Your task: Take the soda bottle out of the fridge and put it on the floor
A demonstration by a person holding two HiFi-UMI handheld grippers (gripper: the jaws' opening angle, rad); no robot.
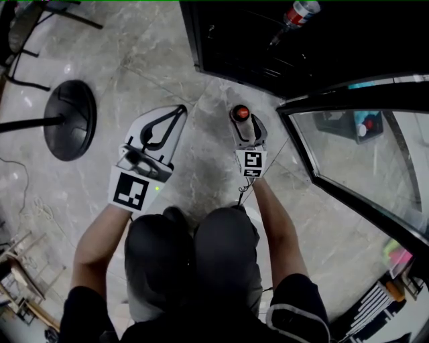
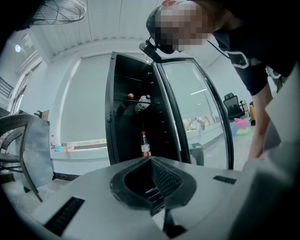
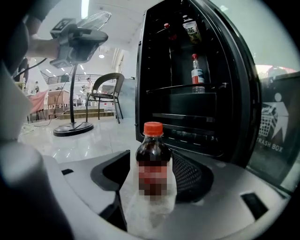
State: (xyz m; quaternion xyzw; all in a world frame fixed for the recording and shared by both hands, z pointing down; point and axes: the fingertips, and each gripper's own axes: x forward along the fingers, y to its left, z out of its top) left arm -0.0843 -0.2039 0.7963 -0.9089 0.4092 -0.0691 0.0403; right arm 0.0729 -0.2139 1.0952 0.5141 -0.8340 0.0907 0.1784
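The soda bottle [image 1: 240, 112], dark with a red cap, stands upright on the marble floor [image 1: 208, 167] in front of the open black fridge [image 1: 228, 40]. My right gripper [image 1: 241, 124] reaches around it from behind. In the right gripper view the soda bottle [image 3: 153, 150] sits between the tips of my right gripper [image 3: 151, 165]; the jaws are wide, with a thin gap on the left side, so they stand open. My left gripper [image 1: 179, 110] hovers to the left with its tips together and nothing in them. In its own view my left gripper [image 2: 151, 160] faces the fridge [image 2: 136, 117].
The fridge's glass door [image 1: 355, 154] swings open to the right. Other bottles stay on its shelves [image 1: 299, 15] [image 3: 197, 70] [image 2: 145, 144]. A fan's round base [image 1: 70, 119] stands on the floor at left, with a chair [image 3: 105, 89] beyond. A trash box [image 3: 276, 126] is at far right.
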